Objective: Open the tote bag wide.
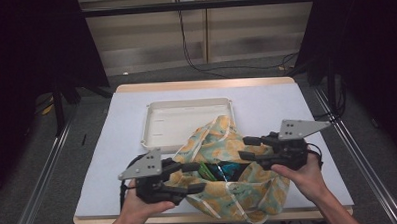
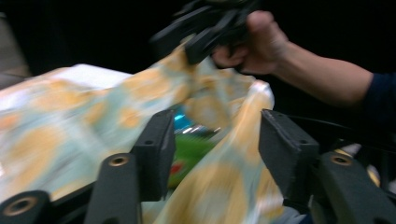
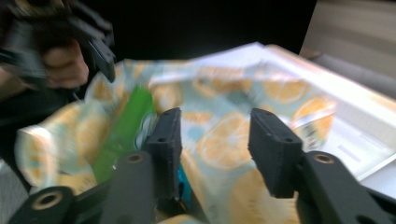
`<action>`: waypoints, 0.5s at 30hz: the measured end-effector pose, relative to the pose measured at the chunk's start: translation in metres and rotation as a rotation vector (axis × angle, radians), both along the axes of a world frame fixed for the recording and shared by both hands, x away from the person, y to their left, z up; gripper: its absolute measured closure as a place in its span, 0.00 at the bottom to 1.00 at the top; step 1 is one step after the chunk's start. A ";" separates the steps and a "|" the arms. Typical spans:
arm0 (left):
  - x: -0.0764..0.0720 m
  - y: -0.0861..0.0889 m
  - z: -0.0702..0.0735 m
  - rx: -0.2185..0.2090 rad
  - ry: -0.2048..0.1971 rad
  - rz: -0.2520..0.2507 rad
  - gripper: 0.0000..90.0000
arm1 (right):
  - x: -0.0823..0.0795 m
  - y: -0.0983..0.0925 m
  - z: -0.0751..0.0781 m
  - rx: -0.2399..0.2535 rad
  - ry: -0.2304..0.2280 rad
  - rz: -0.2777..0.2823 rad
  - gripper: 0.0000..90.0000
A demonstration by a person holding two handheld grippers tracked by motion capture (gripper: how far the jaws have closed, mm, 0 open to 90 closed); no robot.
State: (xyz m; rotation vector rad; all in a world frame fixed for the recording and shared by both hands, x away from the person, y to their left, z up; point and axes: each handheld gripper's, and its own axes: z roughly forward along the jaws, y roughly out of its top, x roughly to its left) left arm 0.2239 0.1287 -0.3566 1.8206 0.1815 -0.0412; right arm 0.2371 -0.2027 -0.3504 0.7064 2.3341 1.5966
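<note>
One orange-print fabric bag (image 1: 228, 166) sits slumped at the near edge of the table, its mouth gaping upward between the two grippers. Inside the opening lie snack packets, one green (image 1: 206, 170) and one blue (image 1: 232, 168). The bag's long axis runs left to right, from one gripper to the other. The left gripper (image 1: 196, 177) points into the mouth from the left and the right gripper (image 1: 248, 148) from the right, so both are about equally near. In the left gripper view, cloth lies between that gripper's spread jaws without the pads pressing on it. The right gripper's jaws are likewise spread, with the printed cloth beneath them and nothing pinched. Just behind the bag, touching or overlapped by its far edge, rests a shallow white tray (image 1: 154, 118). Everything stands on a pale table mat (image 1: 281, 101).
</note>
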 end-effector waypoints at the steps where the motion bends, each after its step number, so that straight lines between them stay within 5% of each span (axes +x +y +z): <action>1: -0.002 -0.015 0.000 0.024 -0.022 -0.038 0.48 | 0.000 0.003 -0.003 -0.007 0.001 0.013 0.54; 6: -0.007 -0.036 -0.003 0.043 -0.034 -0.083 0.50 | 0.004 0.008 -0.013 -0.021 0.022 0.034 0.50; 9: -0.012 -0.046 -0.009 0.100 -0.049 -0.104 0.62 | 0.006 0.009 -0.017 -0.034 0.026 0.033 0.52; 10: -0.014 -0.047 -0.011 0.120 -0.051 -0.109 0.69 | 0.006 0.010 -0.019 -0.038 0.034 0.034 0.56; 11: -0.016 -0.046 -0.015 0.107 -0.035 -0.121 0.89 | 0.007 0.010 -0.020 -0.042 0.037 0.032 0.60; 12: -0.019 -0.044 -0.016 0.123 -0.035 -0.132 0.96 | 0.007 0.008 -0.021 -0.033 0.041 0.031 0.73; 15: -0.026 -0.039 -0.023 0.124 -0.033 -0.178 1.00 | 0.008 0.007 -0.020 -0.024 0.038 0.026 0.86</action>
